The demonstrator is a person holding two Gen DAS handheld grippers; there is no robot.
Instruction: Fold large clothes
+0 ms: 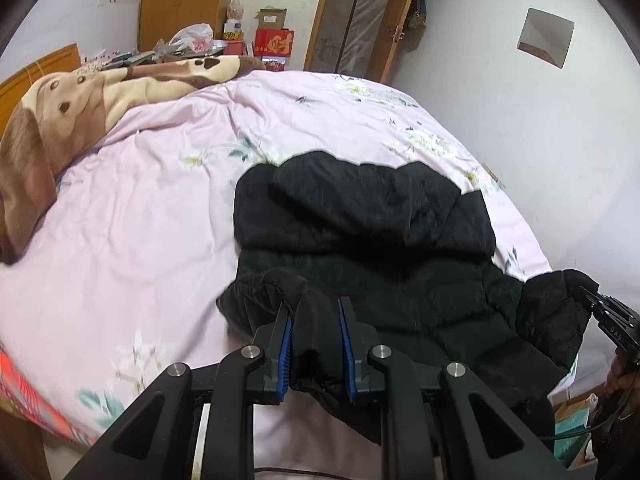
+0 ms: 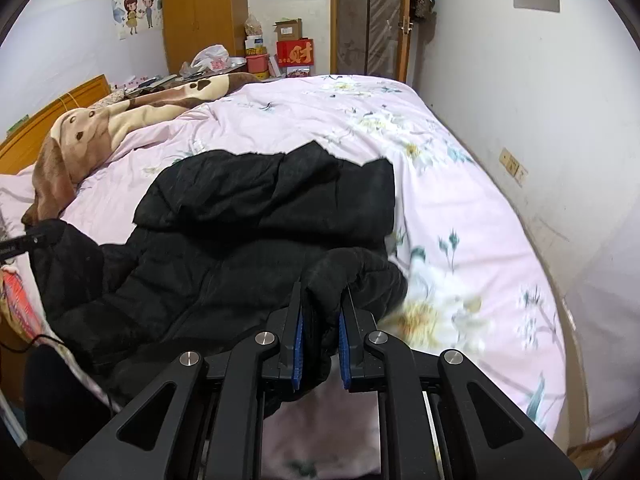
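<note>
We see a plain black padded jacket (image 1: 360, 216) on a pale pink duvet (image 1: 152, 208) printed with white and teal flowers. Our grippers' pads (image 1: 285, 356) are blue. The blanket (image 1: 80, 108) shows a brown-and-cream dog.

a black quilted puffer jacket (image 1: 360, 220) lies on the pink floral quilt (image 1: 140, 220), its far part folded over in a bulky layer, its near edge bunched and raised at both corners.

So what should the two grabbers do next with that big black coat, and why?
Probably carry the near edge of the puffy black quilted jacket forward over its far half: the left hand-held gripper and right hand-held gripper each pinch a corner.
</note>
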